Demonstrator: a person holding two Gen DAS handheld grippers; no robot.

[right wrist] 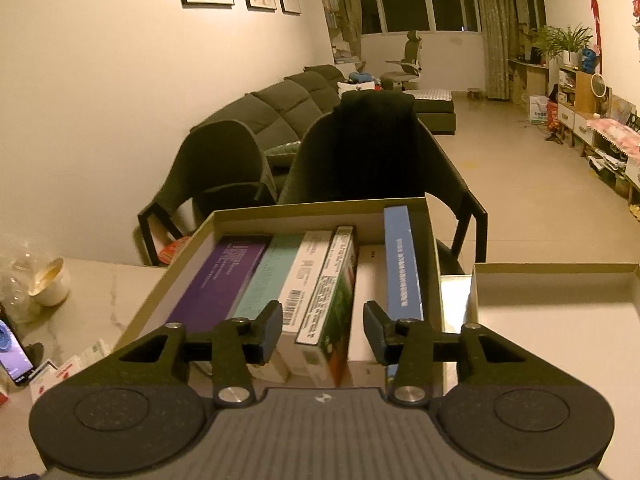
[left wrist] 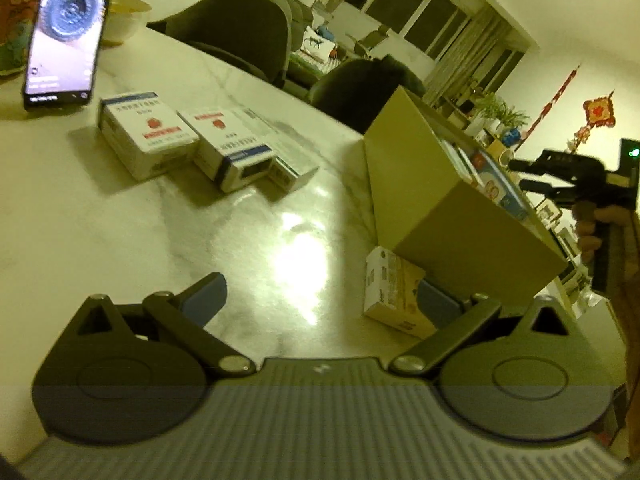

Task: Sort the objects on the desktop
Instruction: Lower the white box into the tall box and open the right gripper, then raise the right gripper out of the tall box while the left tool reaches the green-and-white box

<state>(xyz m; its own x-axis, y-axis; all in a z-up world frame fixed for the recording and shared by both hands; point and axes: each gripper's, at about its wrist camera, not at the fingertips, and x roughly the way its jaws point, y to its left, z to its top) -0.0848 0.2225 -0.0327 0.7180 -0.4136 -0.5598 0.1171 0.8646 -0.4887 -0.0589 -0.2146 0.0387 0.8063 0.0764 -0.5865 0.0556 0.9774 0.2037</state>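
Observation:
My left gripper (left wrist: 320, 300) is open and empty above the marble table (left wrist: 120, 240). A small yellow-white box (left wrist: 390, 292) lies by its right finger, against the tan cardboard box (left wrist: 420, 192). Three white medicine boxes lie ahead to the left: one (left wrist: 146, 134), a second (left wrist: 228, 150), a third (left wrist: 276, 148). My right gripper (right wrist: 323, 330) is open above the tan box (right wrist: 168, 284), which holds several upright boxes: purple (right wrist: 218, 280), teal (right wrist: 266, 276), white (right wrist: 308, 276), green-sided (right wrist: 334, 292) and blue (right wrist: 402, 264). The green-sided box stands between the fingers, not gripped.
A lit phone (left wrist: 64, 28) leans at the far left beside a cream bowl (left wrist: 124, 16). The box lid (right wrist: 560, 320) lies open to the right. Two dark chairs (right wrist: 376, 152) stand beyond the table's far edge. The right gripper (left wrist: 576, 188) shows in the left wrist view.

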